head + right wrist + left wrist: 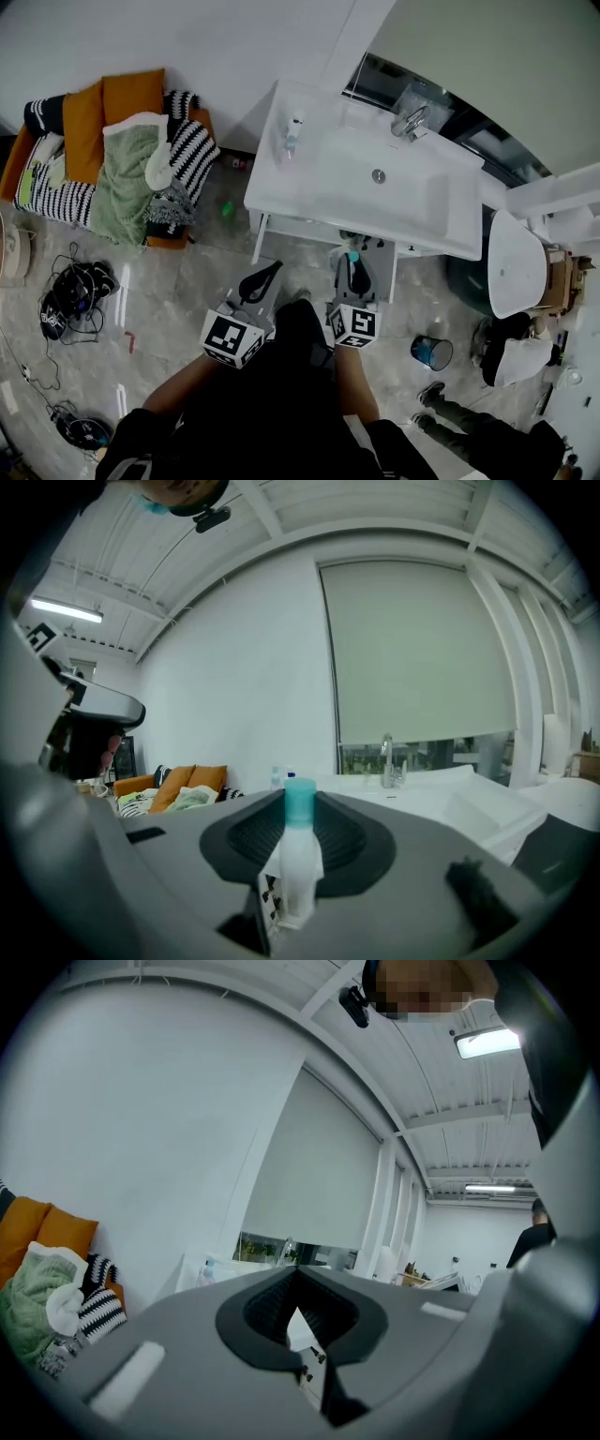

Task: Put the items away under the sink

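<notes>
Between the right gripper's [299,810] ribbed pads [251,838] sits a slim teal-capped bottle [300,850].

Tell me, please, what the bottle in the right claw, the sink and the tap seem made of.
Bottle: translucent white plastic, matte, with a teal cap that also looks plastic.
Sink: glossy white, likely ceramic or cast resin, judging by its smooth sheen.
Tap: polished metal, probably chrome, given its bright reflections.
</notes>
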Available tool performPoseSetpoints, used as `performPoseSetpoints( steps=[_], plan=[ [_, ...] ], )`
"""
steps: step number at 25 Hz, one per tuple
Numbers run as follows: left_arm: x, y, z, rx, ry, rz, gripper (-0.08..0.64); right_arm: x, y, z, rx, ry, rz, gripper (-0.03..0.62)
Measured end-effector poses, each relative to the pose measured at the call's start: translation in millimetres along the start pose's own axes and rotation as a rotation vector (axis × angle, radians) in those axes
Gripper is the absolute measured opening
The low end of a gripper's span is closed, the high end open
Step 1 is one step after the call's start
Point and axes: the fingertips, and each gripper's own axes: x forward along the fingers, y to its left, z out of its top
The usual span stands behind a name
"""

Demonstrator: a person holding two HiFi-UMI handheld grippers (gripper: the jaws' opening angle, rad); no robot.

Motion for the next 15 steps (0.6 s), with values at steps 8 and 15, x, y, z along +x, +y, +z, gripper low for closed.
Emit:
performPoseSetpoints(
  steps=[8,15],
  plan=[
    [41.5,-50.7,-4.7,0.017,0.0,-0.016,0.006,-22.3,-45.7,-1.9,0.006,0.003,0.014,0.106],
    [72.6,-94.8,-28.8,0.024,0.019,0.045,0.006,-46.2,-90.5,-8.3,-0.009,0.002,0.058,0.106]
  ],
)
